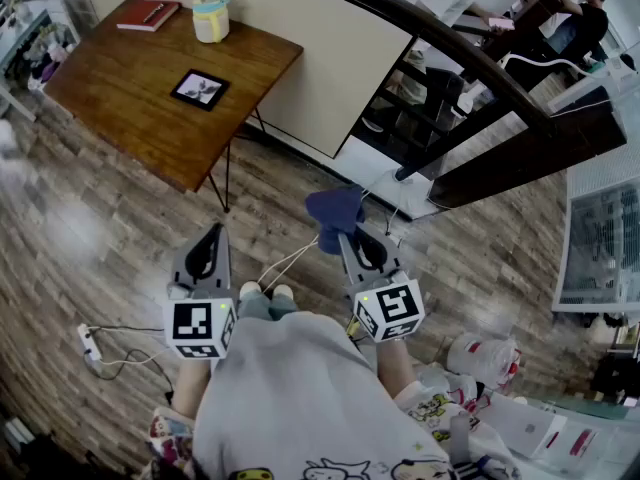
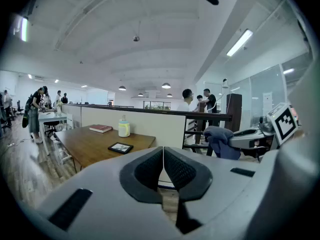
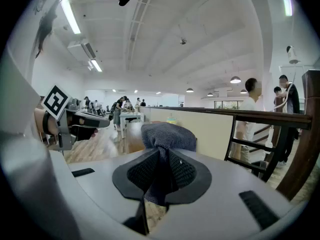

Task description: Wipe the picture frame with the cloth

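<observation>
Head view, A: the small black-framed picture frame (image 1: 200,89) lies flat on the brown wooden table (image 1: 110,93), ahead and to the left of both grippers, well apart from them. Its long side runs roughly crosswise.
B: Jaws?
A: The right gripper (image 1: 340,230) is clamped on the dark blue cloth (image 1: 335,208). The left gripper (image 1: 213,230) is closed with nothing between its jaws.
B: Nearer hand?
A: The left. But the cloth rides on the right, so I judge the right must reach forward and leftward.
</observation>
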`<state>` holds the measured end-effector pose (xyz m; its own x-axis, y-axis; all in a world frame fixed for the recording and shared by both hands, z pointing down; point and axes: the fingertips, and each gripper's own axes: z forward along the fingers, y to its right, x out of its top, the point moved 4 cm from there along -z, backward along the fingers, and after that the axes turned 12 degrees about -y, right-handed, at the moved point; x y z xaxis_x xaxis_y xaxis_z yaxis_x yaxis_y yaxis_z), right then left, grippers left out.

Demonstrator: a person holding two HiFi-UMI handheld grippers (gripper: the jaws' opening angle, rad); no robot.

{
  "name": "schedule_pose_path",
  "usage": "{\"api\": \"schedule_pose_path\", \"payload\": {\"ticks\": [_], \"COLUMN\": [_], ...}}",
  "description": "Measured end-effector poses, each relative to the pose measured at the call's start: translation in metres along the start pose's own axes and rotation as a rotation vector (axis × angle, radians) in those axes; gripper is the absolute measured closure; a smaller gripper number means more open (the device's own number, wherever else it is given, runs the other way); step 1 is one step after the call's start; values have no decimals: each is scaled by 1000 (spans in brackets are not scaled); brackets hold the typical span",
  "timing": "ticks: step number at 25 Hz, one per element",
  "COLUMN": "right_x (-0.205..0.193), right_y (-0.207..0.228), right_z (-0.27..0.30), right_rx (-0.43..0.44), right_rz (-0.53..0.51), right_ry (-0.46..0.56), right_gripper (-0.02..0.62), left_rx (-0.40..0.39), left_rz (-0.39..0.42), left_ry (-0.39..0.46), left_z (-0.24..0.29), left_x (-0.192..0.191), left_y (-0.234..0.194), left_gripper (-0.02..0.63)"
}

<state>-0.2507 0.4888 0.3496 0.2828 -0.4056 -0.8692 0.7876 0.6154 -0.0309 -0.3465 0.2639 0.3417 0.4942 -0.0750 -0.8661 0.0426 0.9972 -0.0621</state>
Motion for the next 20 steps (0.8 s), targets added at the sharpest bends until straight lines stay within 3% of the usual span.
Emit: {"api": "schedule_pose_path", "payload": {"ticks": [14, 17, 20], "right_x": [-2, 2, 10], "right_y": [8, 14, 23], "right_z": [12, 28, 53], "right_rx": [72, 78, 87], "right_rz": [16, 22, 24], "right_ry": [1, -8, -17], "right_gripper": [551, 551, 551], "left_rx": [28, 25, 28], "left_rz": [-55, -65, -76], "left_ry": [15, 4, -2], "left_z": [4, 19, 41], "left_x": [2, 4, 11], "left_y": [0, -9, -22], "left_gripper": [594, 518, 495]}}
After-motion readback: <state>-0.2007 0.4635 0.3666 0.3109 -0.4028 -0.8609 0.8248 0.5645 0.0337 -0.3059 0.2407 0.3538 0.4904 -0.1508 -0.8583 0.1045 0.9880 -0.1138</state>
